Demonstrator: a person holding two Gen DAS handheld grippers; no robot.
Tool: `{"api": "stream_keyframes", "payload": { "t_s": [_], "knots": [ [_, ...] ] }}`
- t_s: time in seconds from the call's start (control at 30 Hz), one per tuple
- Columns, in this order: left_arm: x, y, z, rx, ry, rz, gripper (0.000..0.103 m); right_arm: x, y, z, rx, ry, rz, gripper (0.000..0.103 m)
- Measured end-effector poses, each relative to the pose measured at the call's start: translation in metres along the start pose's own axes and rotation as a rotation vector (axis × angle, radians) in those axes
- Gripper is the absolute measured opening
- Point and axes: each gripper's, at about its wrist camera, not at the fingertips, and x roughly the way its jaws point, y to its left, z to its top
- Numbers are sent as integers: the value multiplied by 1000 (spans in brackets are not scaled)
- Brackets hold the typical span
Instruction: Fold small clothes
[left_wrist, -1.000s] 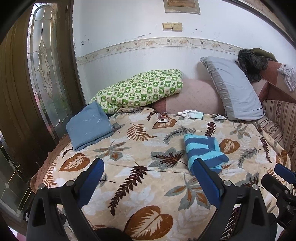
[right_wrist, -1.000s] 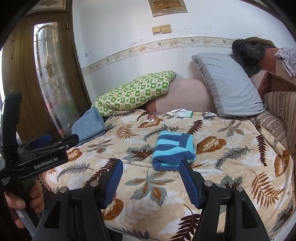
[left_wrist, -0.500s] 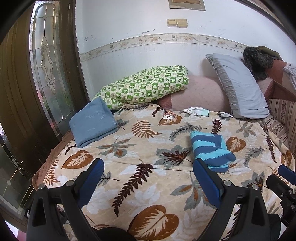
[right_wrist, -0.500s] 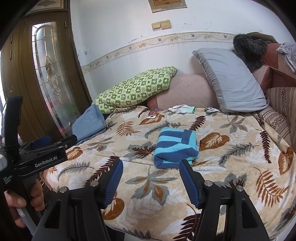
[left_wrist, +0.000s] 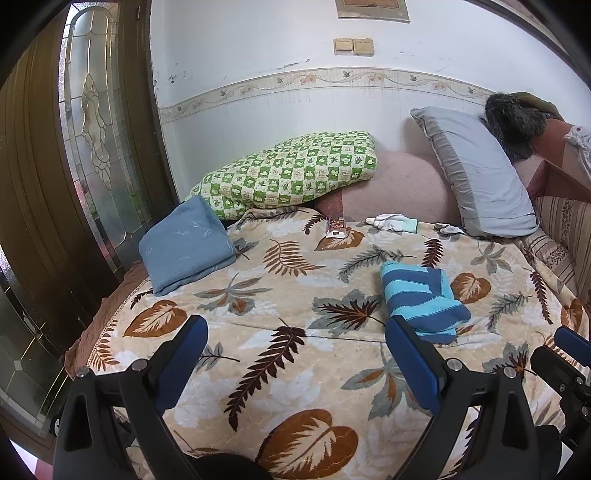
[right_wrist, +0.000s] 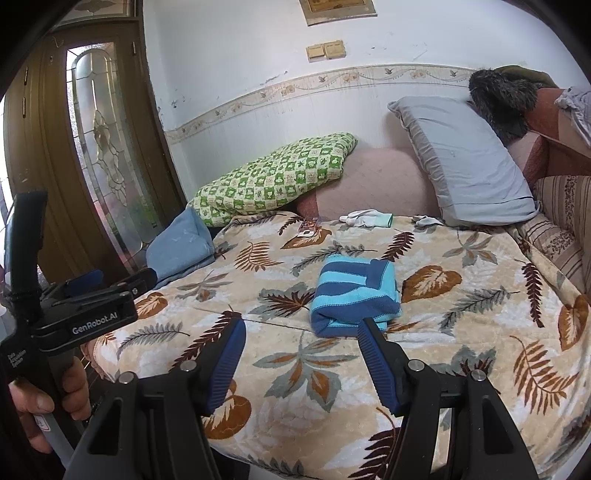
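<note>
A folded blue cloth (left_wrist: 184, 247) lies at the left edge of the bed (left_wrist: 288, 373), below a green checked pillow (left_wrist: 291, 173). The left gripper (left_wrist: 295, 332) hovers with jaws released and nothing between them. The folded striped garment (right_wrist: 354, 295) rests mid-bed on the leaf blanket, just beyond the right gripper (right_wrist: 301, 328), whose jaws are also spread and empty. A grey pillow (right_wrist: 469, 162) leans at the right.
</note>
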Motion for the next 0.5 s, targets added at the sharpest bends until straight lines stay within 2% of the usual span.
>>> {"api": "stream_keyframes", "payload": {
  "t_s": [0.5],
  "knots": [
    [-5,-3,-2,12,-2,-9,97,-4,0,0,3,-7,-1,67]
  ]
}}
